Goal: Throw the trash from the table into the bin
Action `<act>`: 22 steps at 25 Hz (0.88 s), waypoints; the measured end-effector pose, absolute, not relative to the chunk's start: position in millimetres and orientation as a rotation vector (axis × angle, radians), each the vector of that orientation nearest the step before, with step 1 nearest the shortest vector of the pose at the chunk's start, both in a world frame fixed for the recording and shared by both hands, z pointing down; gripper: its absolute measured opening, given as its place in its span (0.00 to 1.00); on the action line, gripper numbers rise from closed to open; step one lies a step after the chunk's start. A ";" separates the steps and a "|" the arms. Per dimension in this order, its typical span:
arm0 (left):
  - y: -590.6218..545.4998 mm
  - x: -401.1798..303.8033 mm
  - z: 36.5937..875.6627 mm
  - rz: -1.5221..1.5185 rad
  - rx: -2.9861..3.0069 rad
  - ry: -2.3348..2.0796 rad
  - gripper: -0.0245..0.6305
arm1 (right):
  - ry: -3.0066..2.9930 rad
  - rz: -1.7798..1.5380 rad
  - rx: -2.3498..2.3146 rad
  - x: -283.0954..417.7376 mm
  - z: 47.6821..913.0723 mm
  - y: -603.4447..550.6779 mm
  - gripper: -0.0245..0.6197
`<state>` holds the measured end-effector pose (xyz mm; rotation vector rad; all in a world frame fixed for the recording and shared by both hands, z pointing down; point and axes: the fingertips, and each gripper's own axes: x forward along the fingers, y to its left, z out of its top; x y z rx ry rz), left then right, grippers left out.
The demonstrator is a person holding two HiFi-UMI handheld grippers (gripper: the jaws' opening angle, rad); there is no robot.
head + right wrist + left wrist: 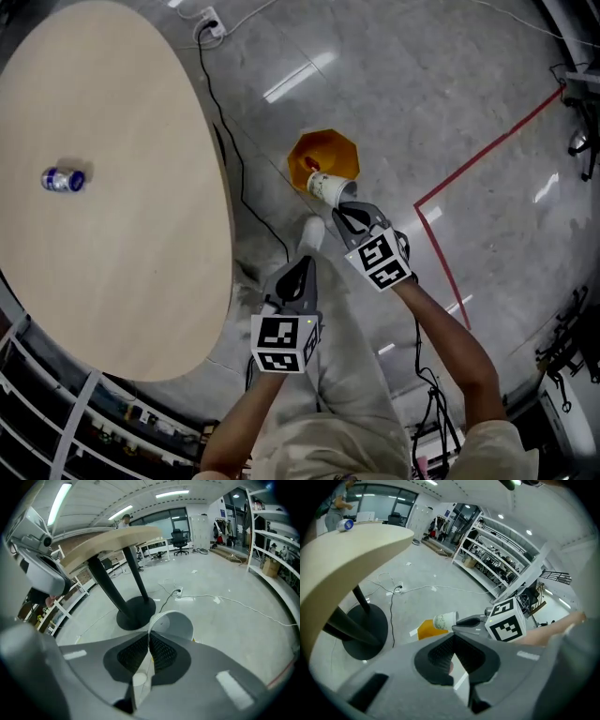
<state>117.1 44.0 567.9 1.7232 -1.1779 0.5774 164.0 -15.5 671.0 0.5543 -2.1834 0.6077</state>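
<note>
- Grey polished concrete floor [450, 94] fills the head view; round pale wooden table [122, 187] at left, with a small blue-and-white bottle [64, 179] lying on it
- Orange octagonal bin [323, 155] stands on the floor beside the table
- Right gripper [345, 214] pinches the rim wall of a white paper cup [330, 188]; cup tilted, seen at the bin's near edge
- Left gripper [302, 267] alongside; jaws together, nothing between them
</note>
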 end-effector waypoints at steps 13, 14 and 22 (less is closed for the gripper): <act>55.1 106.0 692.5 0.610 1.644 -1.204 0.04 | -1.998 0.634 0.399 153.5 828.5 -21.7 0.07; 56.2 104.9 701.6 0.614 1.637 -1.209 0.04 | -1.989 0.625 0.387 152.8 838.8 -22.9 0.07; 54.9 95.7 754.1 0.613 1.604 -1.239 0.04 | -1.919 0.612 0.331 153.5 909.5 -24.2 0.07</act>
